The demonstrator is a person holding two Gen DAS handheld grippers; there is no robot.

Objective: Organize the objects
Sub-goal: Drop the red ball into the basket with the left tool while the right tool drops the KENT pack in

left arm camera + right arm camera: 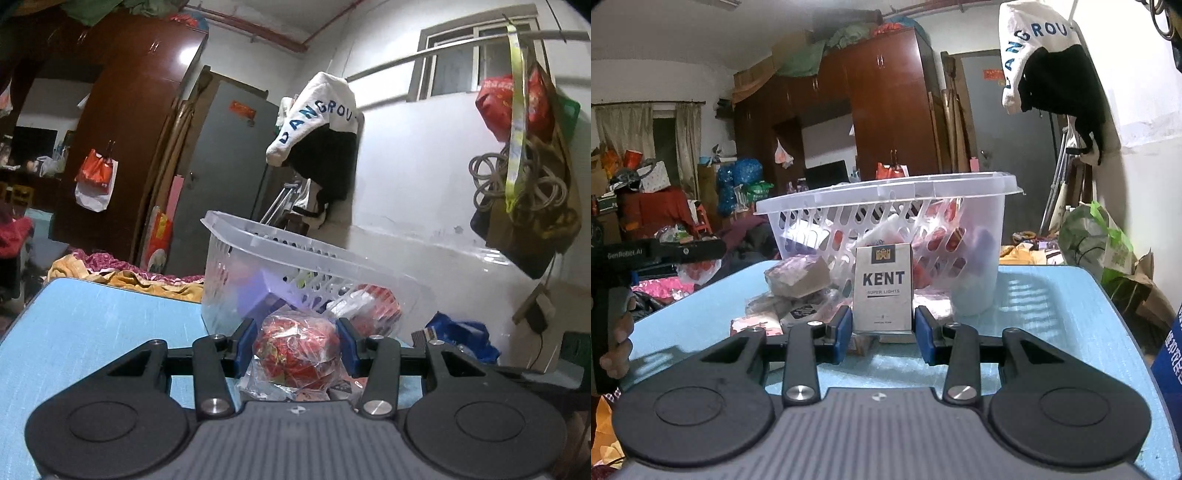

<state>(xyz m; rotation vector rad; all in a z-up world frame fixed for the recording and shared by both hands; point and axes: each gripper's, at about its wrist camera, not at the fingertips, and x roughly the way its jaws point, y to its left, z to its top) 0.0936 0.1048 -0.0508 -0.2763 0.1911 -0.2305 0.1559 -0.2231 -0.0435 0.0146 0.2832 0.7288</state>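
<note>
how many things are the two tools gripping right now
2. The left tool grips a red plastic-wrapped ball; the right tool grips an upright KENT cigarette pack, before the clear basket.

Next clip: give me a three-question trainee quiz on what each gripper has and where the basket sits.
1. What is between the left gripper's jaws?
2. True or false: the Kent cigarette pack held by the right gripper stands upright.
3. The clear plastic basket is: A) on the floor, B) on the blue table, C) hanging on the wall.

Key:
1. A red ball-shaped item wrapped in clear plastic.
2. True.
3. B.
</note>
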